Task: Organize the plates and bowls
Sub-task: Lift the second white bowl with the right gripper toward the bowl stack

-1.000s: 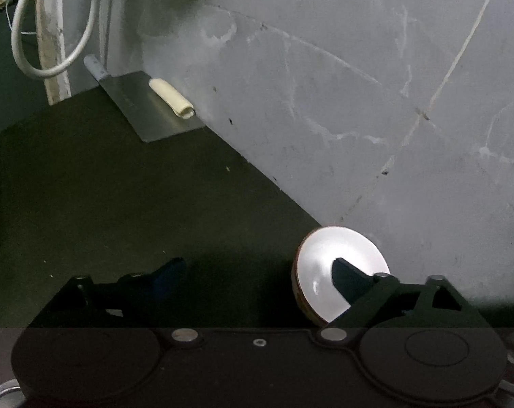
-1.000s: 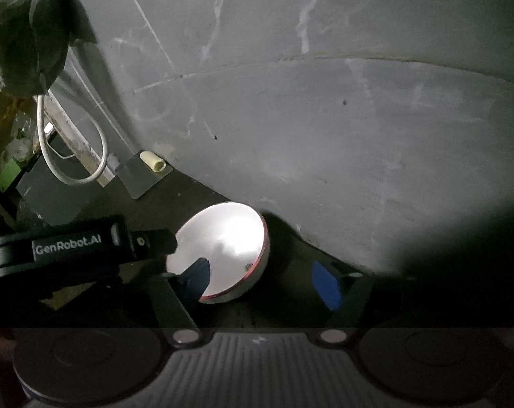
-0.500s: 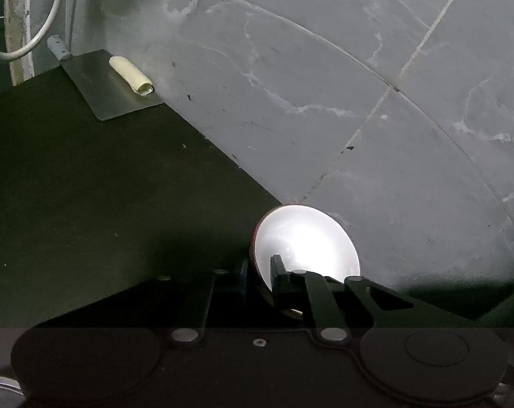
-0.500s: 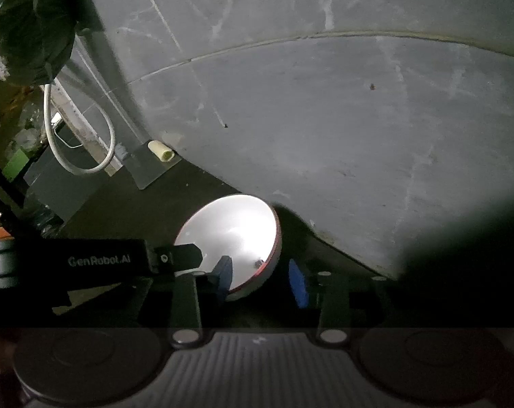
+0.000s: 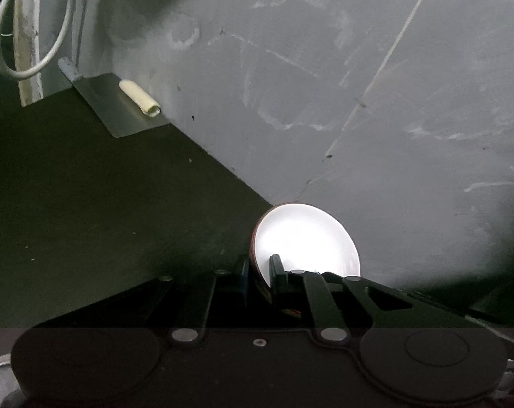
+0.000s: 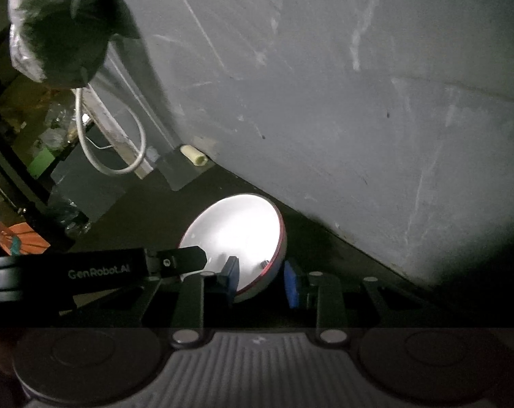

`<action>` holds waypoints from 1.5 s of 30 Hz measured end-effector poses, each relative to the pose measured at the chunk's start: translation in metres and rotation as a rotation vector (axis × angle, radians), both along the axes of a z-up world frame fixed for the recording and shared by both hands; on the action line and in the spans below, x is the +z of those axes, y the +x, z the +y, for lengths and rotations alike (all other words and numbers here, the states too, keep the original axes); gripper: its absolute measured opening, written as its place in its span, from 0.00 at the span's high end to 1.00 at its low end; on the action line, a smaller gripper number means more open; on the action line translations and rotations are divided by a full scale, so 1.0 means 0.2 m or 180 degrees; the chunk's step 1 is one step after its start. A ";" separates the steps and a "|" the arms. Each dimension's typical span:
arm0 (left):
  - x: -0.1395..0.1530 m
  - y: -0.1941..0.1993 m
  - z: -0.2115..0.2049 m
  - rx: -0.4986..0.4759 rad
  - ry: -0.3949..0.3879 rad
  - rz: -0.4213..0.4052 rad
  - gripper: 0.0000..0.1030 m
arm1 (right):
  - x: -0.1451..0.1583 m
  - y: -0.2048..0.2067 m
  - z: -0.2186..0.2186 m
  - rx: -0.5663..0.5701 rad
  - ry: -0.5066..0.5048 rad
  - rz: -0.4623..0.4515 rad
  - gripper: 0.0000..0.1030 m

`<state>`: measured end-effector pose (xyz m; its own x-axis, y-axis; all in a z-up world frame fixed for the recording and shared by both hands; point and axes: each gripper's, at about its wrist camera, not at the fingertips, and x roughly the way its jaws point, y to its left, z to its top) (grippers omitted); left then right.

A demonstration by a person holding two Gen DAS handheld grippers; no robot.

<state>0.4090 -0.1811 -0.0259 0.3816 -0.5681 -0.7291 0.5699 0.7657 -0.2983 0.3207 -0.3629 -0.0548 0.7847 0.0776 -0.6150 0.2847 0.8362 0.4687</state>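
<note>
Dim, dark worktop [image 5: 87, 210] running up to a grey, scuffed tiled wall [image 5: 358, 85], lit mostly at the wall. Far back along the wall's foot, a flat metal sheet [image 5: 117, 108] with a pale cream roll [image 5: 139, 98] lying on it, touching the wall or just beside it; left of that, a white cable loop [image 5: 29, 51] hanging against a pale post. Same sheet [image 6: 180, 170], roll [image 6: 194, 155] and cable [image 6: 114, 166] visible smaller from the right wrist camera, plus a bulging plastic bag [image 6: 59, 30] high at the left and clutter beyond the worktop edge. Near the wall, tilted up on its edge, a white bowl [image 5: 304, 238] with a reddish outer skin, its bright inside facing both cameras. Left gripper [image 5: 258, 272] clamped on the bowl's rim at the lower left: one finger outside the wall, the other inside, no gap to either side. From the right wrist camera, that same left gripper [image 6: 192, 258] reaching in from the left, its body lettered "GenRobot.AI", tip on the near rim of the bowl [image 6: 233, 231]. Right gripper [image 6: 261, 280] set around the bowl's lower right rim, blue pads partly spread: left pad against the white inside, right pad standing off the red outside with a dark gap between, so not yet closed on it.
</note>
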 end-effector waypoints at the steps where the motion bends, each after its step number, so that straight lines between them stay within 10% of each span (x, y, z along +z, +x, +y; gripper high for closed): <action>1: 0.01 -0.02 0.01 0.0003 -0.0022 -0.0016 0.88 | 0.02 -0.02 0.01 0.0006 -0.0009 -0.0022 0.70; 20: 0.30 -0.51 0.43 0.0129 -0.0186 -0.0242 0.88 | 0.33 -0.52 0.33 0.0193 -0.0147 -0.0314 0.70; 45: 0.32 -1.04 0.89 0.0459 -0.0151 -0.0156 0.88 | 0.42 -0.97 0.73 0.0761 -0.0221 -0.0186 0.70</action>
<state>0.2007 -0.0022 0.0379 0.4962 -0.5383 -0.6812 0.4698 0.8263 -0.3107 0.1269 -0.2179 0.0291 0.7835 0.2244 -0.5795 0.0492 0.9072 0.4177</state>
